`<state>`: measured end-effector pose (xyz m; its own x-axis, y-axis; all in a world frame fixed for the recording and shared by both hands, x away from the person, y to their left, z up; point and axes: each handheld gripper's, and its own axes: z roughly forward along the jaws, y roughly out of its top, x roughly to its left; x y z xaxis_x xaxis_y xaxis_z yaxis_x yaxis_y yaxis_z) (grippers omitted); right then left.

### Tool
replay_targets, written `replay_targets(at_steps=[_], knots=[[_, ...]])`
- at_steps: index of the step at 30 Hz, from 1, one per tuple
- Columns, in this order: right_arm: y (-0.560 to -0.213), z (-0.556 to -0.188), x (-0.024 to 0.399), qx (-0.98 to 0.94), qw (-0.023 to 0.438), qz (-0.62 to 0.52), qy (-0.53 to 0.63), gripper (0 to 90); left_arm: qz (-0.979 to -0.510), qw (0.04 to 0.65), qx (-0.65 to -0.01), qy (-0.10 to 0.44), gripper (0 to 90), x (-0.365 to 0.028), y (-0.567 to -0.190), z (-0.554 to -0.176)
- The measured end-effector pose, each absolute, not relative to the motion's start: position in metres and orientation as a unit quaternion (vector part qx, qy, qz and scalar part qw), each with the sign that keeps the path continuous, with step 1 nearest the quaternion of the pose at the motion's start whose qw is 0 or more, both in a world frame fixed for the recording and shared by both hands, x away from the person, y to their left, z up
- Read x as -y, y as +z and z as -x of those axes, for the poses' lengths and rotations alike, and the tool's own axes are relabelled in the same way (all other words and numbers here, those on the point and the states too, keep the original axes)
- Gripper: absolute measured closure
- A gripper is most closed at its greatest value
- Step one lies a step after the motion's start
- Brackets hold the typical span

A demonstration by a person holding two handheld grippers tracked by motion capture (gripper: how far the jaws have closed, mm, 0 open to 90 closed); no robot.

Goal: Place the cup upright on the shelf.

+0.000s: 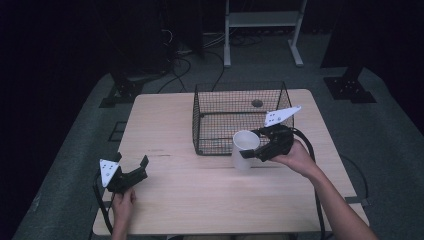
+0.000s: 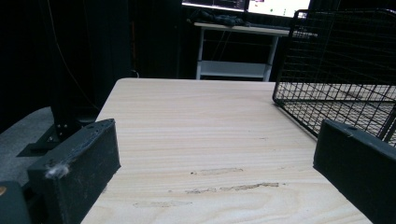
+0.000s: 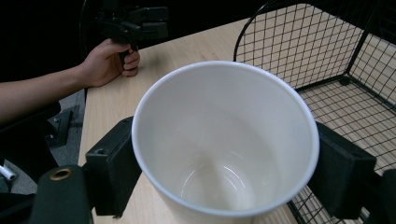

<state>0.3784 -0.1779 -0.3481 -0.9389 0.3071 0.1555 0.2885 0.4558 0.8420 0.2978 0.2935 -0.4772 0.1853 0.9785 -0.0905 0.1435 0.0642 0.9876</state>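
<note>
Holding a white cup [image 1: 245, 148] at the front edge of the wire basket [image 1: 220, 127].
The right gripper [image 1: 256, 150] had its jaws pressed on both sides of the upright cup, just beside the basket's front wall over the desk [image 1: 200, 195]. The left gripper [image 1: 131, 167] rested near the desk's left front part, well apart from the cup, with its jaws wide and nothing between them.

Cup [image 1: 245, 148] in right claw [image 1: 254, 145], seemingly just before basket [image 1: 240, 116]; left claw [image 1: 131, 167] far left.
</note>
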Motion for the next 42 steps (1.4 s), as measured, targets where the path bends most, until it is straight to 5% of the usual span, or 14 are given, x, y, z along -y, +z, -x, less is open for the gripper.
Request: replay_targets(at_steps=[42], knots=[[-0.301, -0.421, 0.154, -0.854, 0.008, -0.150, 0.499, 19.4, -0.559, 0.530, -0.502, 0.394, 0.0, -0.294, -0.477, -0.297]])
